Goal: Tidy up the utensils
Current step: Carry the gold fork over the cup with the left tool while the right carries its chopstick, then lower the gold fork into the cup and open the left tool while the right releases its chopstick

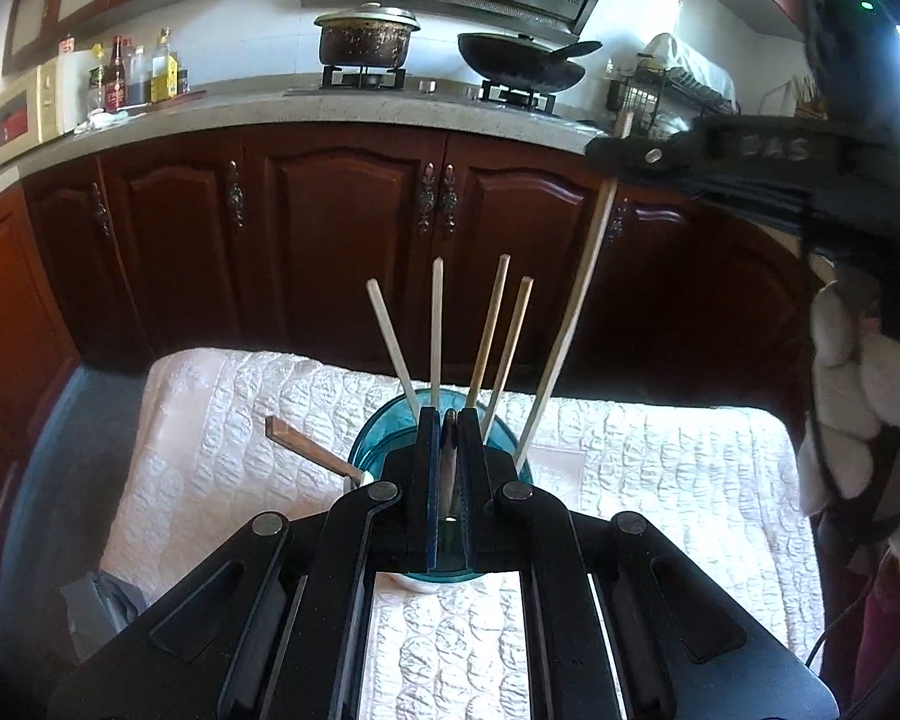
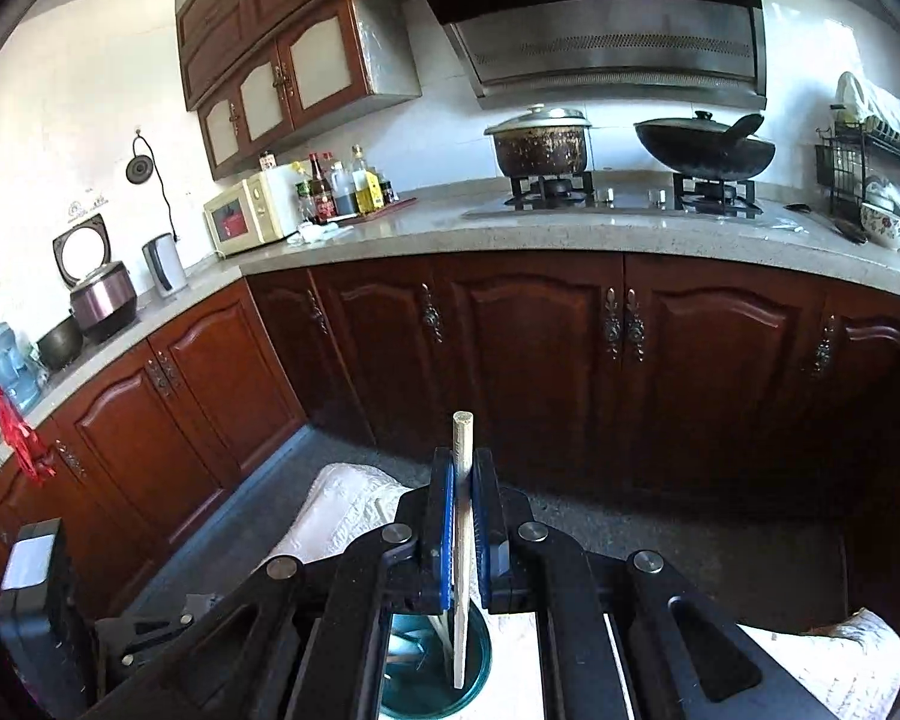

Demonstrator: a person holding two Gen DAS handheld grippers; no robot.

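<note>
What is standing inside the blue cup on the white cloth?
Four light chopsticks stand inside the blue cup; a fifth chopstick is clamped in the right gripper. The left gripper hides the cup's bottom.

cup [image 1: 390,450]: near side hidden behind left claw [image 1: 448,420]
thing in left claw: dark sliver, kind unclear
held chopstick [image 2: 463,480]: lower end inside cup, contact unclear
spoon [image 1: 306,447]: bowl hidden beside cup
</note>
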